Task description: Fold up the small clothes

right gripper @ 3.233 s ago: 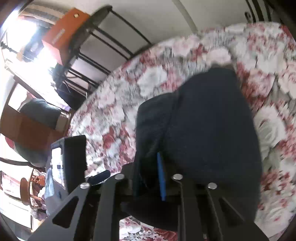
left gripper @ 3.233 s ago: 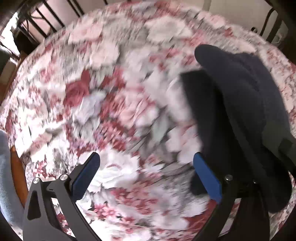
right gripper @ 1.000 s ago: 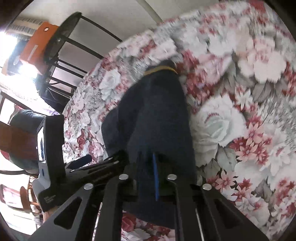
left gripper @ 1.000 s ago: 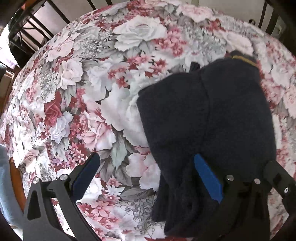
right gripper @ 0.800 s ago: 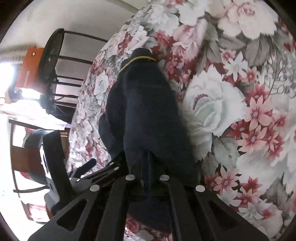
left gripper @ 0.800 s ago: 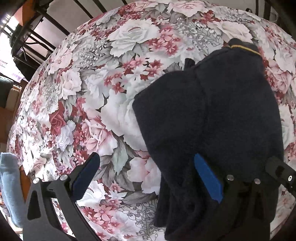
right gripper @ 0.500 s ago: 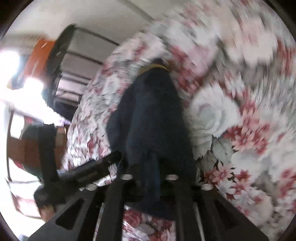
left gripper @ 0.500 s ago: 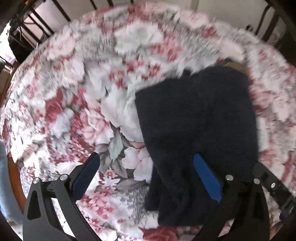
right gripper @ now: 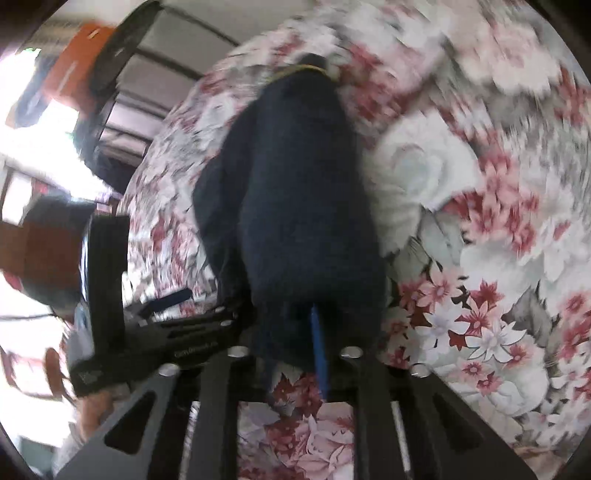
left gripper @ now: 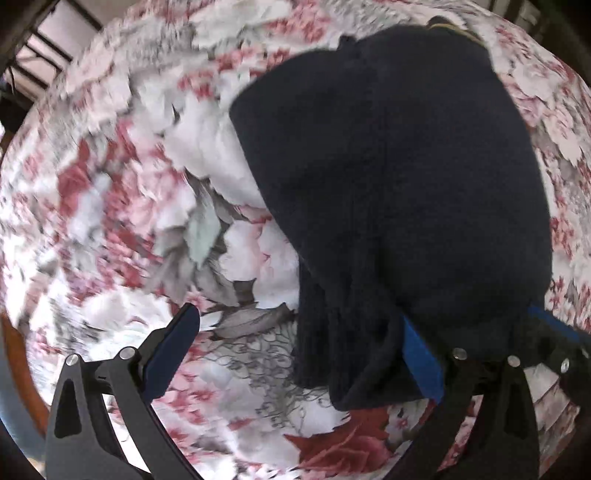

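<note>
On the left side of the left wrist view, the left claw [left gripper: 291, 345] stands wide apart and holds nothing. Its left finger is over the bare floral cloth [left gripper: 122, 206] that covers the surface, and its right finger lies against the near left edge of the dark navy garment [left gripper: 399, 177].

The garment lies on the surface, ahead and to the right of this claw. Its long axis runs away from both claws, from the bunched near end to a far tip with a thin yellow trim [left gripper: 448, 27]. The right claw [right gripper: 291, 339] is the nearer one: it is at the near end of the garment, its jaws are closing, and the cloth is pinched between the blue pads [right gripper: 319, 350]. I judge that the coming fold depends on this end, which should be carried along the long axis toward the far tip.

The garment looks thick, soft and fuzzy, like fleece or knit, already doubled, with rounded edges and loose folds at the near end. The floral cloth is thin and smooth, printed with white and red flowers.
</note>
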`<state>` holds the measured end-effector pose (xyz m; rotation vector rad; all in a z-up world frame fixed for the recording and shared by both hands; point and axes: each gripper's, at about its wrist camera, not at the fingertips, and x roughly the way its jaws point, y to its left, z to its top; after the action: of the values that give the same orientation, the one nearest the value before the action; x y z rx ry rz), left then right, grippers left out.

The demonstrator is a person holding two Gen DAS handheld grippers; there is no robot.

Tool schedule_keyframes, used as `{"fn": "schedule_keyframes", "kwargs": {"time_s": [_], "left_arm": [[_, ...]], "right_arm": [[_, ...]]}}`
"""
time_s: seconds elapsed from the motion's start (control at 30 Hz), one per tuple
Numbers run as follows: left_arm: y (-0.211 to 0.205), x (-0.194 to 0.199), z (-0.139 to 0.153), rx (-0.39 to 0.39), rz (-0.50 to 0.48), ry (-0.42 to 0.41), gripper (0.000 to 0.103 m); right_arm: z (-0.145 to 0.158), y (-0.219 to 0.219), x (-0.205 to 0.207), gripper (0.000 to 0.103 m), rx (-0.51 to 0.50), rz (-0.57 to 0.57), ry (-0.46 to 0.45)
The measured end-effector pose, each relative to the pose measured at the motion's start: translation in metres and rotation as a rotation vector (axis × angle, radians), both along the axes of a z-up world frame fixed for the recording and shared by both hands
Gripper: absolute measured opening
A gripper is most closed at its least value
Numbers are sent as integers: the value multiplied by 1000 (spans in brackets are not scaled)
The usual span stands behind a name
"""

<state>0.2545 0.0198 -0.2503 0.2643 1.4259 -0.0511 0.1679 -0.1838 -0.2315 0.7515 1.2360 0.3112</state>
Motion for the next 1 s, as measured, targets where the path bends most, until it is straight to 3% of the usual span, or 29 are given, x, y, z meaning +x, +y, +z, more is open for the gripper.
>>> {"fn": "schedule_keyframes", "kwargs": {"time_s": [0.13, 0.23, 0.33, 0.43, 0.5, 0.6, 0.73, 1.0], "left_arm": [[1, 7, -5, -2, 2, 9, 99], [6, 12, -5, -32, 29, 35, 99], [14, 18, 8, -86, 67, 51, 99], [20, 20, 47, -162, 53, -60, 98], [24, 22, 65, -210, 33, -131, 98], [29, 26, 57, -255, 46, -111, 98], [24, 27, 36, -325, 82, -46, 98], [8, 32, 13, -346, 45, -27, 98]], "right_arm": [[-13, -7, 4, 7, 57, -31, 46], [-7, 2, 9, 8, 12, -26, 56], [15, 5, 10, 27, 6, -28, 42], [55, 3, 8, 40, 9, -32, -94], [74, -4, 9, 69, -70, -56, -195], [70, -22, 14, 70, -141, -127, -208], [45, -41, 22, 70, -43, -211, -146], [10, -33, 31, 70, 13, -191, -89]]}}
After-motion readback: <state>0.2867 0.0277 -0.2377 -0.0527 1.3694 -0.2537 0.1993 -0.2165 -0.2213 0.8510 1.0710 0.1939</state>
